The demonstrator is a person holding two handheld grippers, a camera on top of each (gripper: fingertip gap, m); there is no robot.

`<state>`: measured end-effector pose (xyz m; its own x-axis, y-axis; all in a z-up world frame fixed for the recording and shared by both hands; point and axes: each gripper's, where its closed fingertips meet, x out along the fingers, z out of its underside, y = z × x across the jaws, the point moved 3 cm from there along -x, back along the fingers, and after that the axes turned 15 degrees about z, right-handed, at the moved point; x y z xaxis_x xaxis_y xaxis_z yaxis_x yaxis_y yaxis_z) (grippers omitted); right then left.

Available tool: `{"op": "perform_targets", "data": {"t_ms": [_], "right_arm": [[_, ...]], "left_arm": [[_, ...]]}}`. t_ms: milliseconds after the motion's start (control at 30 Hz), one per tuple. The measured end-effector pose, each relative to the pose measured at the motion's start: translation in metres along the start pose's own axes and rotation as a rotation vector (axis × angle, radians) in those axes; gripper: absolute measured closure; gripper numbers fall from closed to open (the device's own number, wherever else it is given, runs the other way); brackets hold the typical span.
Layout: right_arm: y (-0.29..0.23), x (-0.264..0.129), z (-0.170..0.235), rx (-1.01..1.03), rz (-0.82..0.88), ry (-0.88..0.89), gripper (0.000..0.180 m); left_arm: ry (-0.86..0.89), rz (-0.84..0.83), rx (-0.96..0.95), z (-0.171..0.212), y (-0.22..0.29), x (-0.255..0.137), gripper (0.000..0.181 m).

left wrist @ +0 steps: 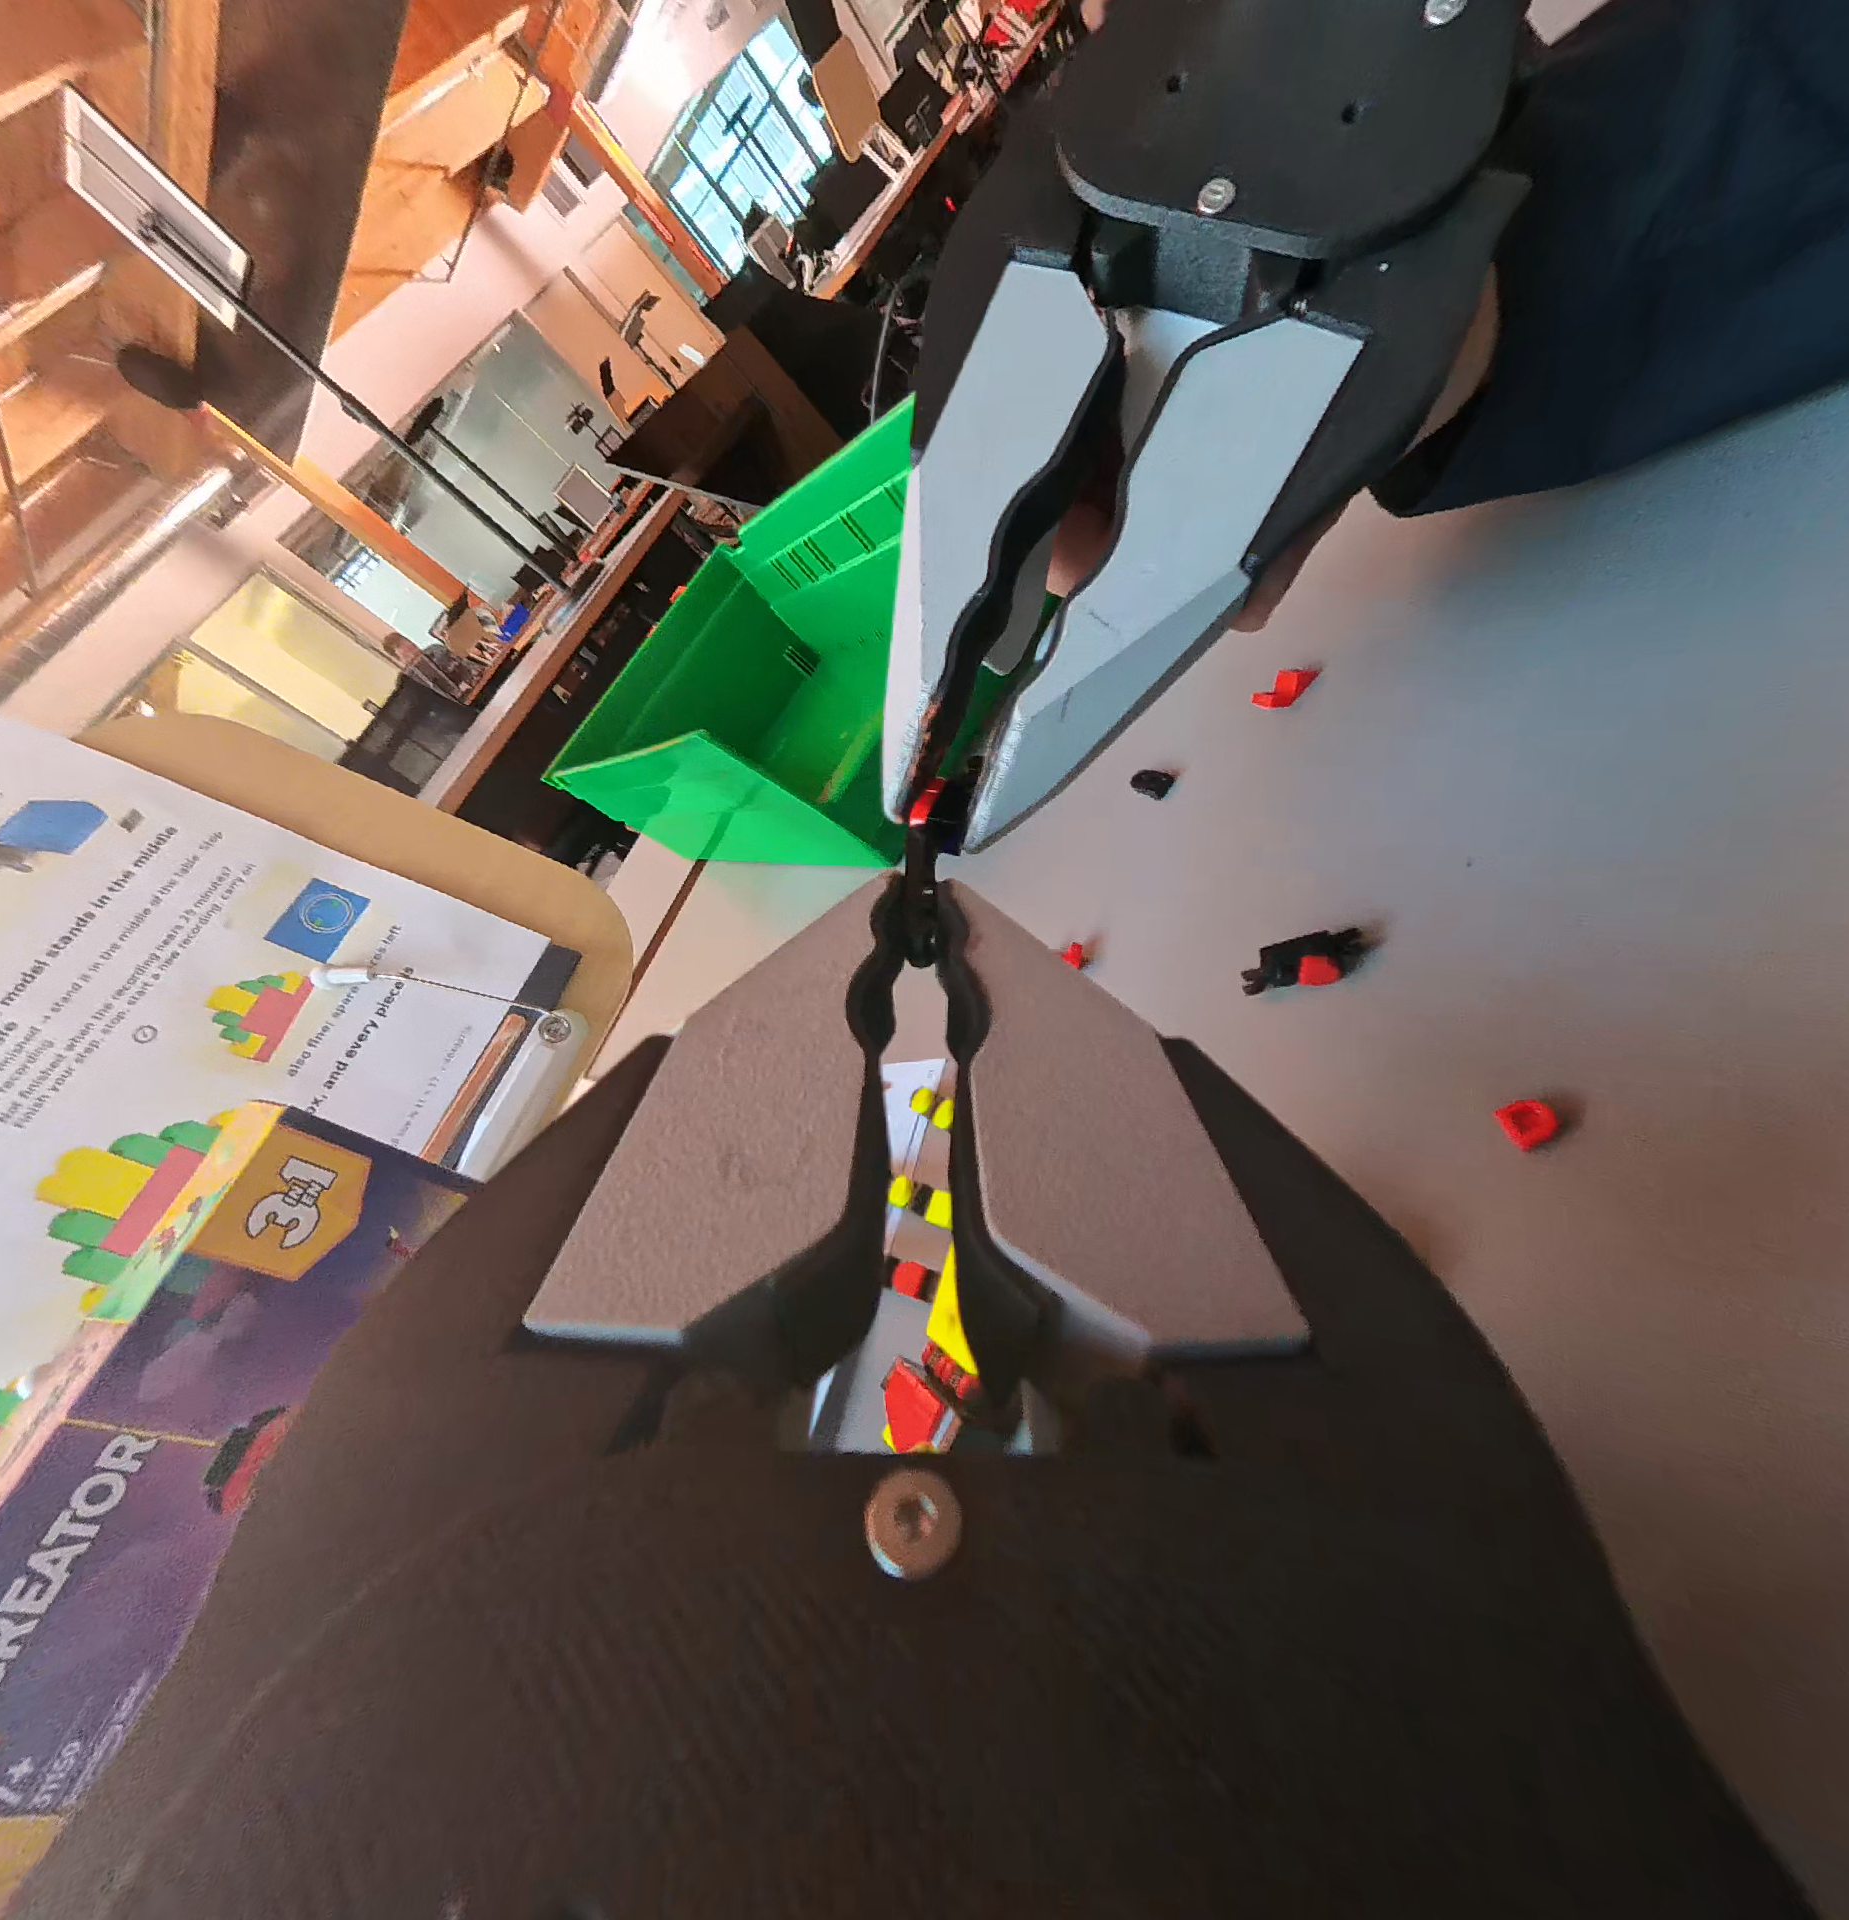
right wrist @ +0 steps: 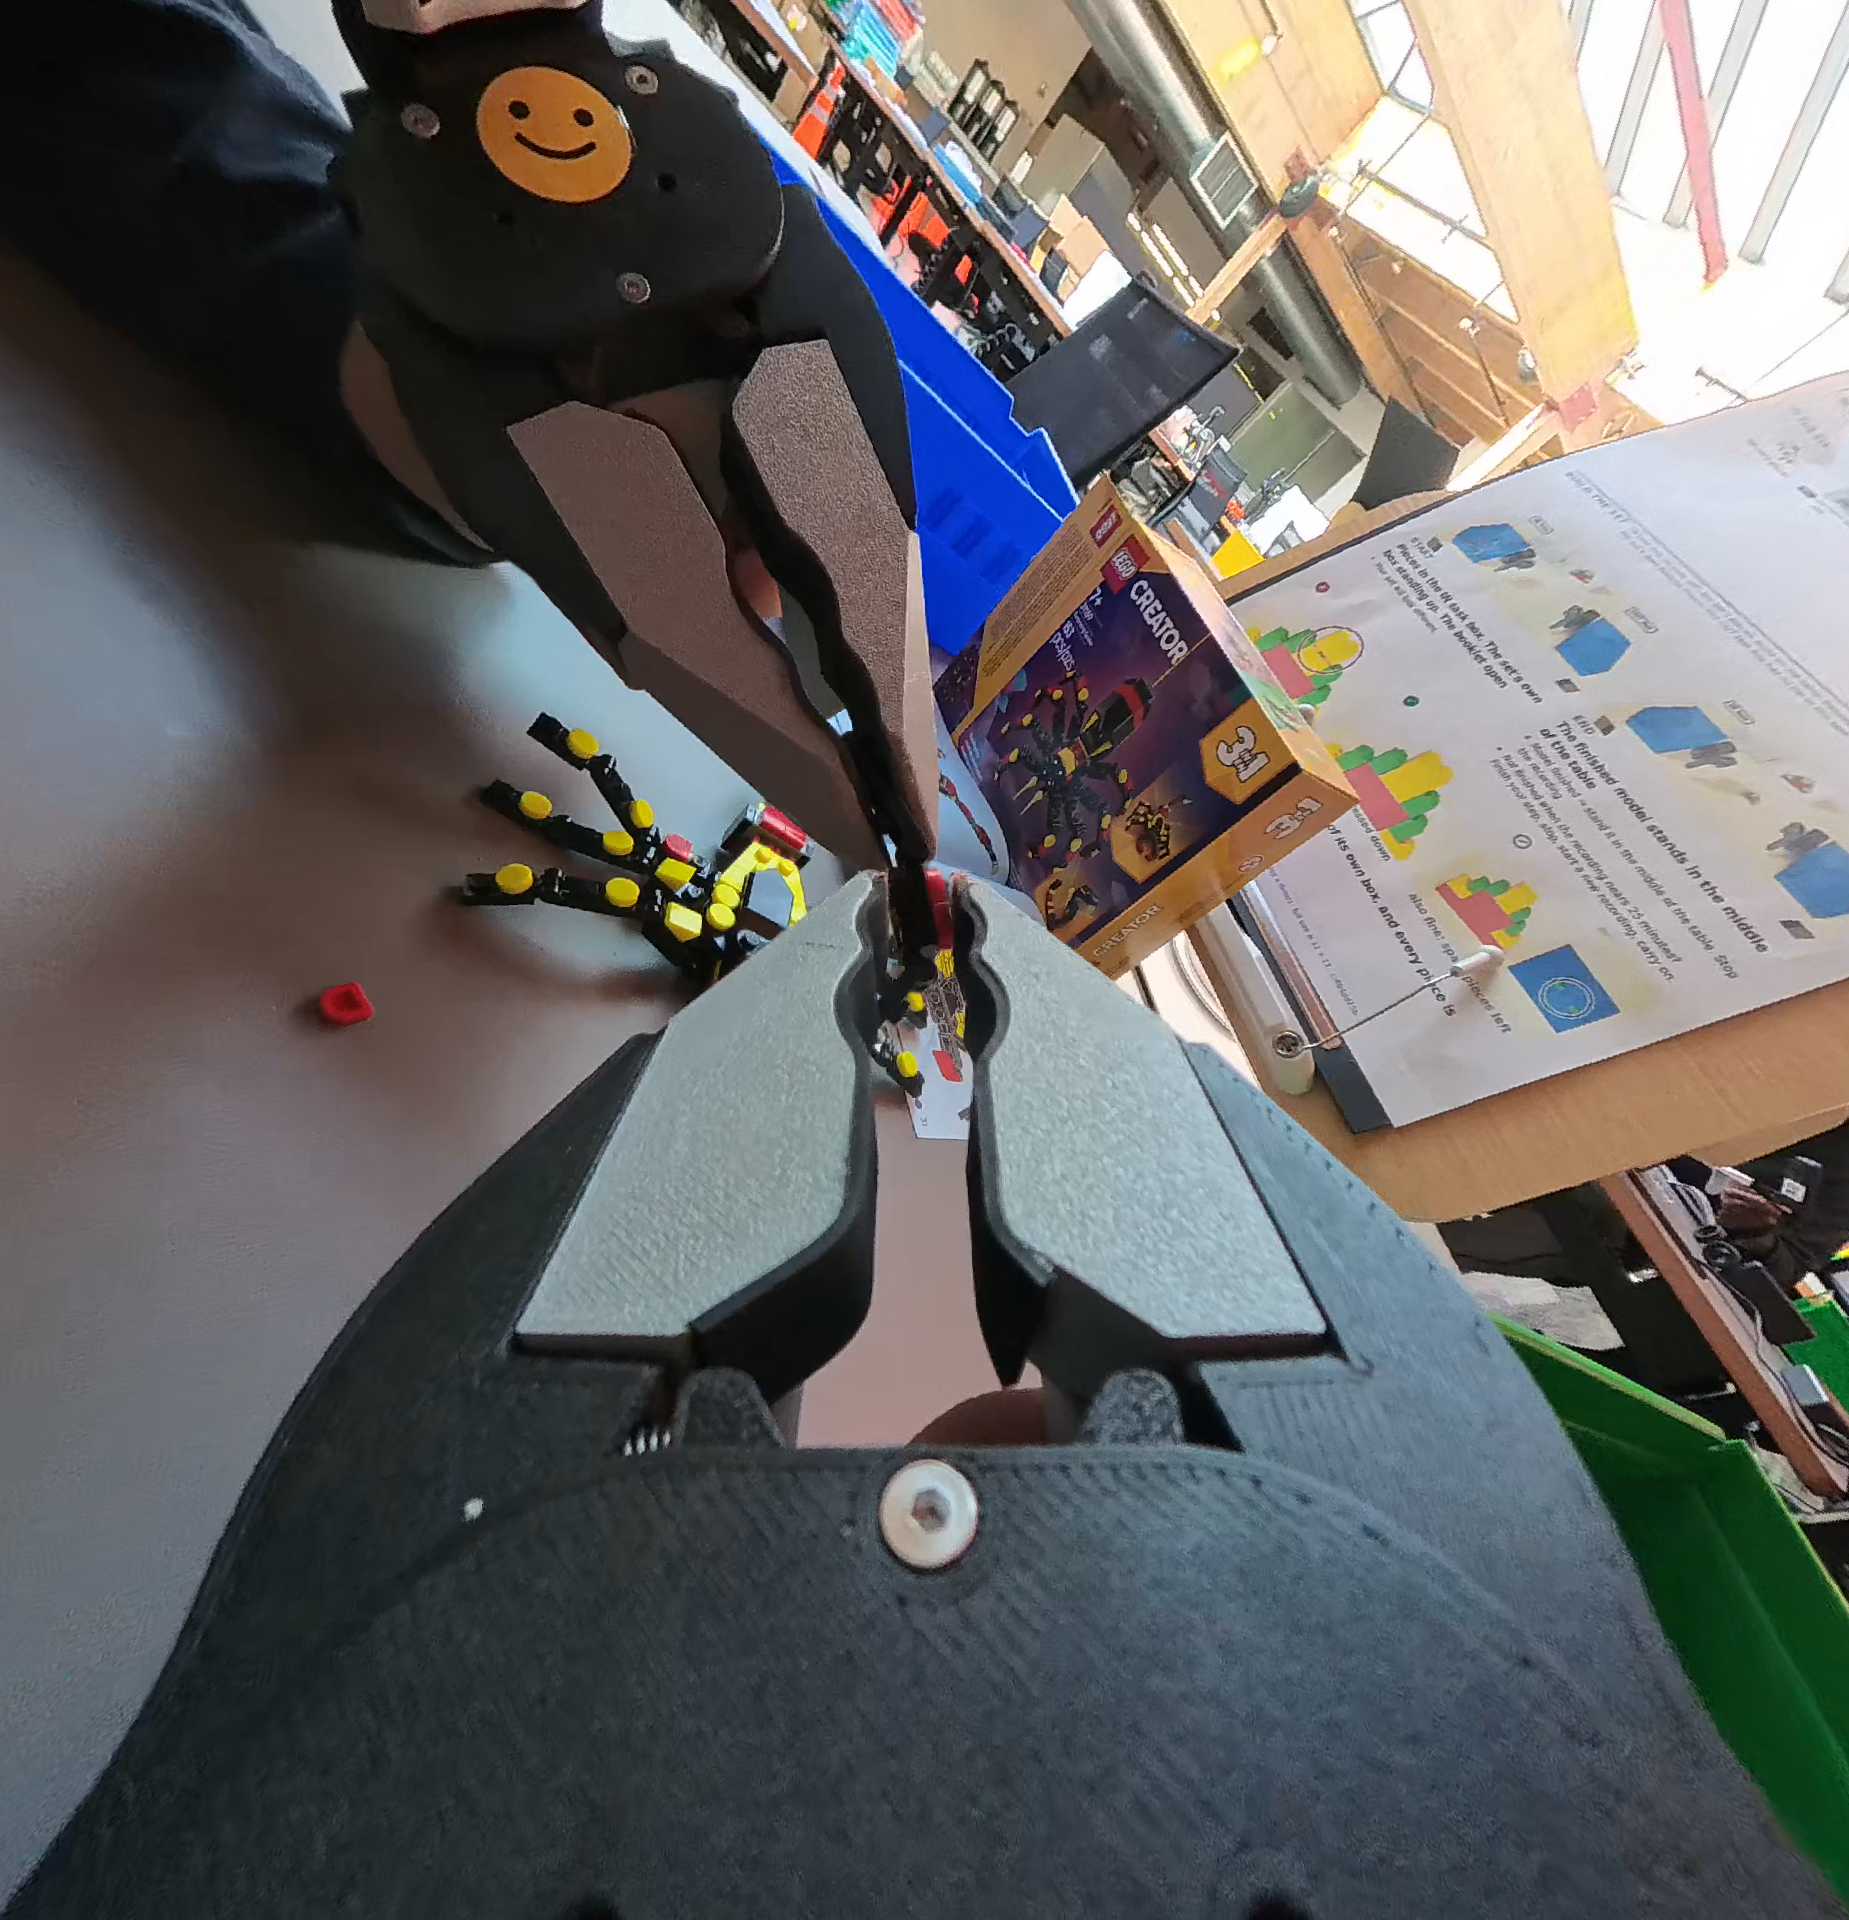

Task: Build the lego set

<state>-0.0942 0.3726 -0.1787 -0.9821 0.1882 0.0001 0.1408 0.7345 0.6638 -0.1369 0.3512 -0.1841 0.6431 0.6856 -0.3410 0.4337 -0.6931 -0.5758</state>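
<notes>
My left gripper [left wrist: 915,906] is shut on a thin black lego piece [left wrist: 916,935]. My right gripper [right wrist: 915,891] is shut on a small red and black piece [right wrist: 934,902]. The two grippers meet tip to tip above the grey table [left wrist: 1522,831]. The right gripper [left wrist: 941,826] comes in from the top of the left wrist view, and the left gripper [right wrist: 904,857] from the top of the right wrist view. A part-built black spider with yellow studs [right wrist: 639,873] lies on the table beyond the tips.
Loose pieces lie on the table: red ones [left wrist: 1526,1122] [left wrist: 1286,688] [right wrist: 345,1004], a black one [left wrist: 1152,783], a black and red assembly [left wrist: 1304,961]. A green bin [left wrist: 733,727], a blue bin [right wrist: 961,457], the set's box [right wrist: 1138,748] and a clipboard with a printed sheet [right wrist: 1574,779] stand around. Less than 4 cm separates the two grippers' tips.
</notes>
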Motion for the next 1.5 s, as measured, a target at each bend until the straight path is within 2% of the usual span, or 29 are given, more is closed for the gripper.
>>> {"op": "perform_targets", "data": {"t_ms": [233, 467, 700, 867, 1033, 1167, 1200, 1333, 1500], "right_arm": [[0.004, 0.007, 0.000, -0.016, 0.049, -0.069, 0.174], [0.010, 0.025, -0.006, -0.123, 0.255, -0.126, 0.174], [0.008, 0.032, -0.006, -0.290, 0.357, -0.162, 0.174], [0.008, 0.031, -0.011, -0.420, 0.405, -0.154, 0.174], [0.012, 0.024, -0.026, -0.362, 0.414, -0.067, 0.174], [0.007, 0.011, -0.043, -0.432, 0.424, 0.067, 0.173], [0.006, 0.010, -0.043, -0.452, 0.417, 0.078, 0.173], [0.007, 0.006, -0.045, -0.481, 0.424, 0.110, 0.174], [0.006, 0.004, -0.049, -0.509, 0.435, 0.143, 0.174]], "left_arm": [[0.036, -0.010, -0.156, 0.003, -0.009, -0.001, 0.180], [0.210, -0.018, -0.565, 0.011, -0.028, -0.006, 0.179], [0.385, 0.092, -0.922, 0.019, -0.030, -0.004, 0.178], [0.491, 0.190, -1.044, 0.018, -0.030, -0.005, 0.177], [0.647, 0.366, -1.158, 0.005, -0.029, -0.011, 0.177], [0.757, 0.622, -1.150, -0.010, -0.020, -0.019, 0.177], [0.750, 0.639, -1.126, -0.011, -0.018, -0.019, 0.177], [0.725, 0.557, -1.005, -0.016, -0.017, -0.019, 0.176], [0.713, 0.558, -0.944, -0.019, -0.015, -0.021, 0.176]]}}
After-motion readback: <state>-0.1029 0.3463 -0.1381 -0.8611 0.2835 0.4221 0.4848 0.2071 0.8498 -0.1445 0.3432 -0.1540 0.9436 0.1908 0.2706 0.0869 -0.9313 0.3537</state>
